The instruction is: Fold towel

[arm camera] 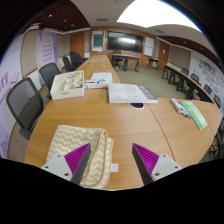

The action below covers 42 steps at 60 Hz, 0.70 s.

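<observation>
The claw (110,160) has two dark grey, wedge-shaped fingers, one left and one right. Each carries a magenta pad (146,157) on its inner face, marked with a zigzag ridge pattern.

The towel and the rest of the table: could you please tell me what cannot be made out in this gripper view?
- Towel: its near edge is hidden behind the left finger of the open tool, so its fold state is unclear.
- Box: label too small to read.
- Tray: contents too small to identify.
- Book: cover too small to read.
- Far screen: content too small.
</observation>
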Available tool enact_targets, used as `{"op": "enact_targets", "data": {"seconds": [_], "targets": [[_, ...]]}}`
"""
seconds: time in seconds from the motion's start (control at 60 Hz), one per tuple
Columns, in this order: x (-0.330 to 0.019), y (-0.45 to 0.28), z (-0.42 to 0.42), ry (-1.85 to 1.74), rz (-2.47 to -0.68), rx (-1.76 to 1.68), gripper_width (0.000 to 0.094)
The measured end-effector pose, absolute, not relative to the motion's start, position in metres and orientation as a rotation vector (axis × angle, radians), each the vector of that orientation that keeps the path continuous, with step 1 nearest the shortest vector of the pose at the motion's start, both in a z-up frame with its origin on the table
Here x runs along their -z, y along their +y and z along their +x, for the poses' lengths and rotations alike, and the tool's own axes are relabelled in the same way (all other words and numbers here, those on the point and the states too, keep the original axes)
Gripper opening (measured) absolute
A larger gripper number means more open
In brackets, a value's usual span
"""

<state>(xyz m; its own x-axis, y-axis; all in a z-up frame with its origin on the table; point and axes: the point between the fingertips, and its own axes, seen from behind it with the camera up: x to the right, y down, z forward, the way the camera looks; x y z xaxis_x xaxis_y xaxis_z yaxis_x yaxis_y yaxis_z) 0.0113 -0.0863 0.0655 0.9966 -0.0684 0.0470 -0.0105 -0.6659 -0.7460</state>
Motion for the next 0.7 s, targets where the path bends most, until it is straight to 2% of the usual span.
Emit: {"op": "enact_targets", "data": {"seconds": [0.333, 0.533, 0.7], "targets": [[-0.154, -0.165, -0.032, 0.007, -2.232, 0.110, 0.0852], [-0.206, -0.254, -0.074, -0.032, -2.179, 0.147, 0.0855], [-0.230, -0.328, -0.095, -0.024, -2.183, 0.151, 0.0851]]}}
